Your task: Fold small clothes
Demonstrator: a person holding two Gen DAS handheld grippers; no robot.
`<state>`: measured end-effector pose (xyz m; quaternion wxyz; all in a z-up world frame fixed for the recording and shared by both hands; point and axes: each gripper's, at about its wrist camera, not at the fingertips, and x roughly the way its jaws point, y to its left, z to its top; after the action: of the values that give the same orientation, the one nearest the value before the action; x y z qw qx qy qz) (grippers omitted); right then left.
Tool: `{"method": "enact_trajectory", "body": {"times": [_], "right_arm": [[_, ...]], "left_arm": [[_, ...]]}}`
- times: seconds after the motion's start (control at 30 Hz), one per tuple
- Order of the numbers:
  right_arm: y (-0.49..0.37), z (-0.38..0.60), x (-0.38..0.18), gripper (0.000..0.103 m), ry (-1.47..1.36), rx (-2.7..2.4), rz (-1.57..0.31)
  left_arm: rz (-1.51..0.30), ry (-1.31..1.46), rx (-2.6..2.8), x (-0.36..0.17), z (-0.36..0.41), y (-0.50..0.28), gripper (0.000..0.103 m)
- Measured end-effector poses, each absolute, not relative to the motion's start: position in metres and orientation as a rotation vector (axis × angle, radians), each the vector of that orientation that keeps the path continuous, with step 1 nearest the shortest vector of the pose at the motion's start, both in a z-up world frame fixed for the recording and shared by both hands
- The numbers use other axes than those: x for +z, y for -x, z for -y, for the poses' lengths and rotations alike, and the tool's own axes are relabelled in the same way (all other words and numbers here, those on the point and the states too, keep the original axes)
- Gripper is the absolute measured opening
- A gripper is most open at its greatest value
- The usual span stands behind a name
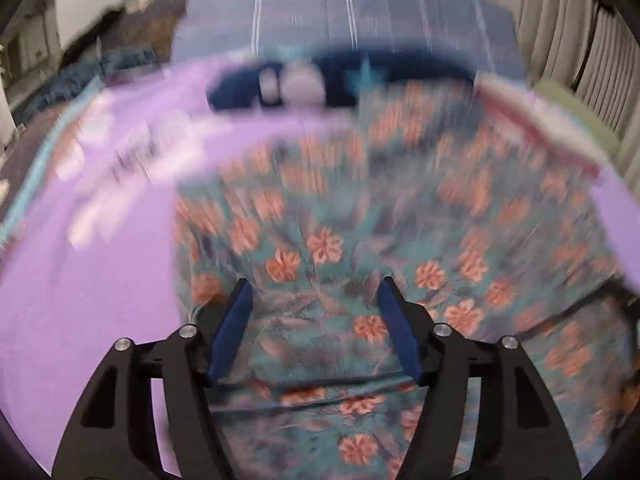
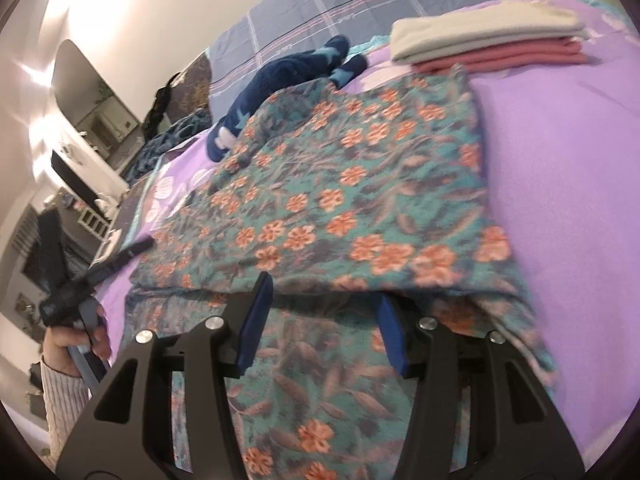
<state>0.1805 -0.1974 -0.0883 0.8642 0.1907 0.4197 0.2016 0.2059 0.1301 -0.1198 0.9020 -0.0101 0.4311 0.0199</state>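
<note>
A teal garment with orange flowers (image 1: 360,216) lies spread on a purple sheet (image 1: 100,280); the left wrist view is motion-blurred. My left gripper (image 1: 316,292) is open just above the garment's near part, holding nothing. In the right wrist view the garment (image 2: 340,184) has a top layer folded over a lower layer. My right gripper (image 2: 324,292) is open at the near fold edge, its right fingertip under the top layer. The left gripper (image 2: 120,256) also shows there at the garment's left edge, held by a hand.
A stack of folded clothes, cream on pink (image 2: 488,44), sits at the far right of the sheet (image 2: 560,168). A dark blue star-patterned garment (image 2: 288,76) lies beyond the floral one. A grey checked blanket (image 2: 360,4) lies behind. Furniture stands at the left.
</note>
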Motion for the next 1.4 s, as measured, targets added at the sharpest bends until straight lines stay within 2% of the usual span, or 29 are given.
{"method": "enact_trajectory", "body": {"times": [0.2, 0.3, 0.47, 0.53, 0.67, 0.7, 0.73, 0.77, 0.8, 0.83, 0.9, 1.0, 1.07, 1.1, 1.13, 1.17, 1.27, 1.4], "right_arm": [[-0.157, 0.242, -0.083, 0.051, -0.470, 0.358, -0.915], [-0.148, 0.244, -0.059, 0.049, -0.454, 0.442, -0.889], [-0.189, 0.234, -0.020, 0.048, -0.304, 0.394, -0.799], [-0.217, 0.232, -0.026, 0.048, -0.250, 0.317, -0.804], [-0.272, 0.228, -0.078, 0.048, -0.244, 0.272, -0.974], [-0.277, 0.229, -0.089, 0.040, -0.229, 0.255, -0.983], [-0.278, 0.231, -0.096, 0.028, -0.217, 0.239, -0.959], [-0.279, 0.234, -0.097, 0.027, -0.228, 0.237, -0.945], [-0.279, 0.239, -0.096, 0.023, -0.260, 0.223, -0.940], [-0.278, 0.242, -0.092, 0.009, -0.243, 0.148, -0.921], [-0.277, 0.251, -0.092, 0.000, -0.215, 0.053, -0.902], [-0.268, 0.262, -0.085, 0.001, -0.273, 0.102, -0.911], [-0.249, 0.260, -0.075, 0.016, -0.236, 0.135, -0.892], [-0.232, 0.257, -0.067, 0.029, -0.205, 0.190, -0.872], [-0.219, 0.257, -0.061, 0.033, -0.181, 0.233, -0.853], [-0.200, 0.253, -0.055, 0.034, -0.143, 0.284, -0.826], [-0.163, 0.244, -0.052, 0.044, -0.083, 0.344, -0.794], [-0.126, 0.259, -0.065, 0.044, -0.104, 0.358, -0.856]], "left_arm": [[-0.875, 0.017, 0.029, -0.116, -0.128, -0.203, 0.076], [-0.875, 0.007, 0.029, -0.118, -0.126, -0.203, 0.078], [-0.873, 0.018, 0.017, -0.118, -0.127, -0.203, 0.080], [-0.872, 0.020, 0.011, -0.118, -0.127, -0.203, 0.082], [-0.873, 0.021, -0.002, -0.119, -0.126, -0.203, 0.085], [-0.872, 0.022, -0.005, -0.119, -0.126, -0.203, 0.086], [-0.871, 0.023, -0.008, -0.119, -0.126, -0.203, 0.087], [-0.868, 0.023, -0.012, -0.119, -0.126, -0.203, 0.088], [-0.867, 0.025, -0.014, -0.119, -0.126, -0.203, 0.088], [-0.866, 0.026, -0.015, -0.119, -0.126, -0.203, 0.088], [-0.859, 0.033, -0.017, -0.118, -0.127, -0.201, 0.088], [-0.839, 0.100, -0.048, -0.108, -0.133, -0.192, 0.088], [-0.821, 0.163, -0.083, -0.097, -0.142, -0.176, 0.088], [-0.810, 0.167, -0.083, -0.092, -0.144, -0.169, 0.088], [-0.801, 0.162, -0.075, -0.089, -0.146, -0.160, 0.088], [-0.794, 0.152, -0.062, -0.086, -0.149, -0.148, 0.088], [-0.824, 0.134, -0.024, -0.092, -0.157, -0.110, 0.088], [-0.903, 0.120, -0.009, -0.109, -0.161, -0.064, 0.088]]}}
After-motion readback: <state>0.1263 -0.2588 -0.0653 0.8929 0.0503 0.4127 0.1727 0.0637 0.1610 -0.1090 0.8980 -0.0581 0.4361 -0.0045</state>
